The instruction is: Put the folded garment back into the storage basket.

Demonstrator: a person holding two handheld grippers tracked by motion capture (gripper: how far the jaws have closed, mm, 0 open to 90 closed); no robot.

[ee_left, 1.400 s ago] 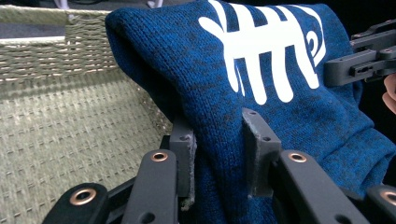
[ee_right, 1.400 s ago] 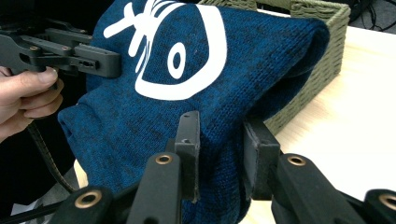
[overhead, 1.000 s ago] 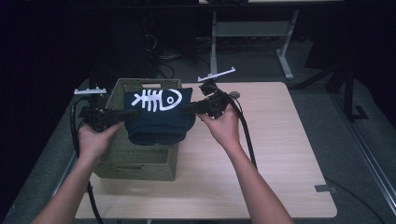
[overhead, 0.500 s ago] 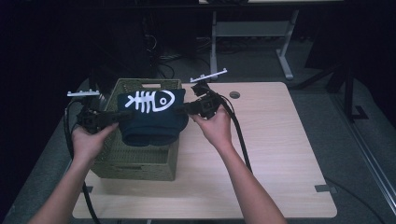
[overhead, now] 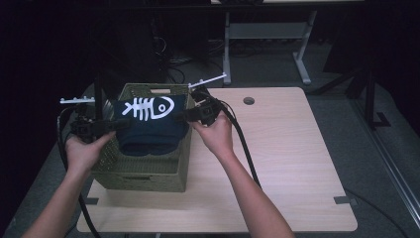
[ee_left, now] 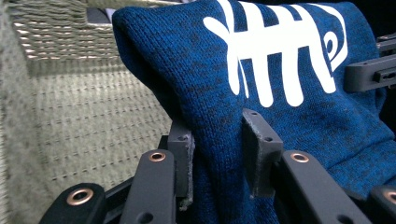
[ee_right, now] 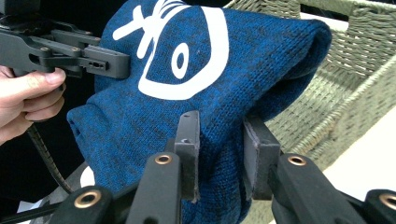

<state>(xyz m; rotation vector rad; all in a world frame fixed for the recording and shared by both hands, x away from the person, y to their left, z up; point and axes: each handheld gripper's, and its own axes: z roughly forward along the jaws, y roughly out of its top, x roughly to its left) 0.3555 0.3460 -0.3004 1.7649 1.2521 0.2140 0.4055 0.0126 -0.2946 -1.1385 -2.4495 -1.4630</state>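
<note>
My left gripper [overhead: 115, 126] and right gripper [overhead: 181, 117] each pinch one side of the blue sweater [overhead: 151, 124], which hangs folded between them over the green basket [overhead: 143, 171] at centre left of the table [overhead: 292, 163].

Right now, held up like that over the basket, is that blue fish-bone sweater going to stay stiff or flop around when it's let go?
Probably floppy: the blue sweater sags between the left gripper and the right gripper, which pinch its folded edges. It looks like soft knit, so likely light and not slippery against the pads. Released, it would probably slump into the woven basket below.
</note>
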